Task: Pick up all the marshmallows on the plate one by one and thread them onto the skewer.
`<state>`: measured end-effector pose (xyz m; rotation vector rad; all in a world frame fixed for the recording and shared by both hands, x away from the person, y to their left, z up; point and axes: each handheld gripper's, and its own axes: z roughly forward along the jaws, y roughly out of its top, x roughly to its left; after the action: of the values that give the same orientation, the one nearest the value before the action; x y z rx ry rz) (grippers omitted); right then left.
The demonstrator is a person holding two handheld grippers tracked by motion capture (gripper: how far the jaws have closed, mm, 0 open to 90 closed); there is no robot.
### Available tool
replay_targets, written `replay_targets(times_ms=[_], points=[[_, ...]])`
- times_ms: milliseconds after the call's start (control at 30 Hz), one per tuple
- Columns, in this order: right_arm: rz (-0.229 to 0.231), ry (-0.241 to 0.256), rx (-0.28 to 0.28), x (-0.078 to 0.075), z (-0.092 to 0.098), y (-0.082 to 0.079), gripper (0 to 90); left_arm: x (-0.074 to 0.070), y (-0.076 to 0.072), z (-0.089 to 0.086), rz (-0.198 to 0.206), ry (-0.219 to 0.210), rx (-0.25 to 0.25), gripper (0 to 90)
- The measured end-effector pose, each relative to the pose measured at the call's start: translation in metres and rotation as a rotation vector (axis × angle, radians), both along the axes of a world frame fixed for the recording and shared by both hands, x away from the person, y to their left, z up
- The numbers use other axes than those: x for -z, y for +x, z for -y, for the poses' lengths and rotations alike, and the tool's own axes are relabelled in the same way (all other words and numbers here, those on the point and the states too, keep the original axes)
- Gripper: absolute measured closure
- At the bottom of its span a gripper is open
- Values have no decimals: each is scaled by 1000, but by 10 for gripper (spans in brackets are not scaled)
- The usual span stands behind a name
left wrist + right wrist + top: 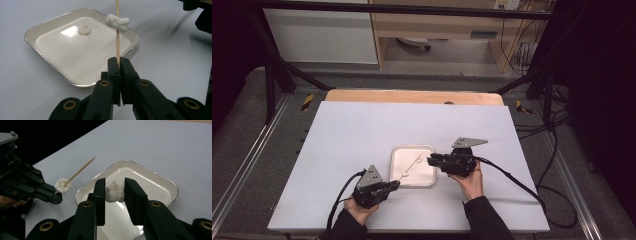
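Over the tray (398,152): your left claw (119,62) clamps the skewer (117,37), one marshmallow (117,21) threaded on.
Right claw (115,190): pinching a second marshmallow (115,191) above that tray.
Worktop (362,130): carries the tray.

White table cover (362,130), wooden table edge (412,96), shelf unit (437,25) behind, floor cables (557,150).

Glossy tray, matt worktop, bare wood skewer

The tray (50,25) has a shiny metal rim and glossy white inside; the skewer (117,40) is pale smooth wood; the marshmallow (115,191) looks soft, powdery; the worktop (362,130) is matt.
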<state>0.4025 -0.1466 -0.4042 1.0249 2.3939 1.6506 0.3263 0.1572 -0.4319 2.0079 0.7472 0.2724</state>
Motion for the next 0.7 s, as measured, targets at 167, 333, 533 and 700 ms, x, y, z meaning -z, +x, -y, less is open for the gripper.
replay_targets(times_ms=[167, 333, 533, 700], points=[[-6, 42, 3, -6, 5, -2, 719, 0, -1, 1, -1, 1, 6, 875], [-12, 87, -1, -11, 9, -3, 720, 0, -2, 3, 1, -5, 11, 875], [-12, 126, -10, -16, 11, -4, 719, 0, -3, 5, 2, -3, 22, 876], [-21, 181, -18, -18, 14, -5, 719, 0, -4, 6, 4, -3, 30, 875]])
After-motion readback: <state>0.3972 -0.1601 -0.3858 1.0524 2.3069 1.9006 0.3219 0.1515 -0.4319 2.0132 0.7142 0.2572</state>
